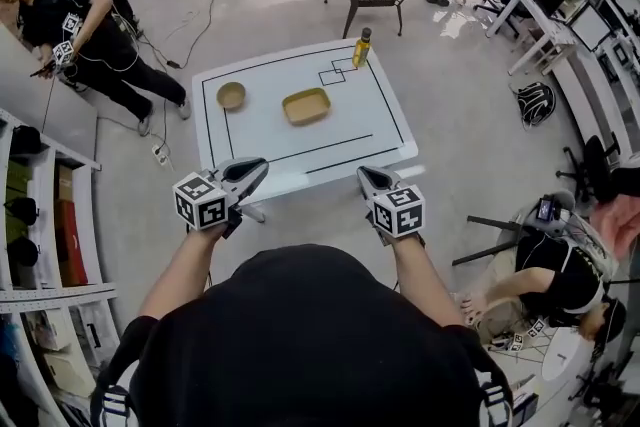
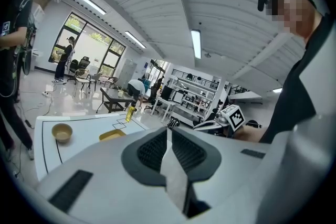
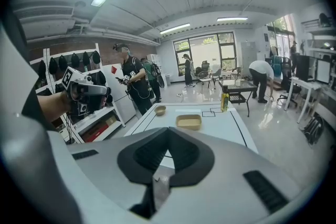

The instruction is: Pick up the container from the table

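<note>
The task is at its very beginning, in the approach step. The container point(image 1: 306, 105), a shallow yellow rectangular dish, lies near the middle of the white table point(image 1: 350, 130), inside the black lines drawn on it. Nothing touches it. A small round bowl point(image 1: 231, 95) stands to its left, and a yellow bottle point(image 1: 361, 47) stands at the far edge, well apart from both. I take the rectangular dish for the task's thing, but the bowl is also possible. The left gripper point(image 1: 256, 169) and the right gripper point(image 1: 366, 175) are both at the near edge of the table, in front of the person, and both point toward the dish. In each gripper view the two jaws are pressed together and there is nothing between them, so both grippers are empty. For the next move, I think one gripper must go forward over the table and its jaws must open first. Then it can come down so that one jaw is inside the rim of the dish and one outside, and close on the wall.
</note>
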`<state>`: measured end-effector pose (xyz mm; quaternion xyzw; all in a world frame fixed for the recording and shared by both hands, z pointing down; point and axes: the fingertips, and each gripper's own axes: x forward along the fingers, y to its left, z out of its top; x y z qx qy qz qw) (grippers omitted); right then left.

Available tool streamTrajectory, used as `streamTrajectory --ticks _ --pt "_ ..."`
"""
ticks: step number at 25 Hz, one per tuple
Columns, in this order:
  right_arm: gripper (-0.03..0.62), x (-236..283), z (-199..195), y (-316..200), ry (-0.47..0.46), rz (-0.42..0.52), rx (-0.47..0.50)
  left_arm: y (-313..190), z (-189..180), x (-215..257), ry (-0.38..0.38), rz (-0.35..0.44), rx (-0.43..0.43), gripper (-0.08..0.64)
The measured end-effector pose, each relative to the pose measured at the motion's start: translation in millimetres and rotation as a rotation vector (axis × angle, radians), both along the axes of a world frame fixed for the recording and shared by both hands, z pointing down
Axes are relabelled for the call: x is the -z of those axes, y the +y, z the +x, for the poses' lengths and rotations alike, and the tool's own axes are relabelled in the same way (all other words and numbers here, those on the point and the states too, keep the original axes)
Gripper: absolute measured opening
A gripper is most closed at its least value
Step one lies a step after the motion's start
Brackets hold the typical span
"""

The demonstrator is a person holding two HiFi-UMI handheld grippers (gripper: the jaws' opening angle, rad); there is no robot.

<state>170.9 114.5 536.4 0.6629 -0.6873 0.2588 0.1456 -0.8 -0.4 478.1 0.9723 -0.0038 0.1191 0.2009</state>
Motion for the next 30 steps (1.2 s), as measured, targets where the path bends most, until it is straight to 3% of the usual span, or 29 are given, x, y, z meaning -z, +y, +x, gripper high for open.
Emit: streamTrajectory --ticks 11,30 --pt "0.005 -3 25 -2 -0.003 -0.009 0.067 7 23 -1 0.000 -0.003 0.058 0.034" --pt "0.005 -13 58 3 0.011 -0.029 0.053 16 58 -7 0.010 -0.012 0.033 0.034"
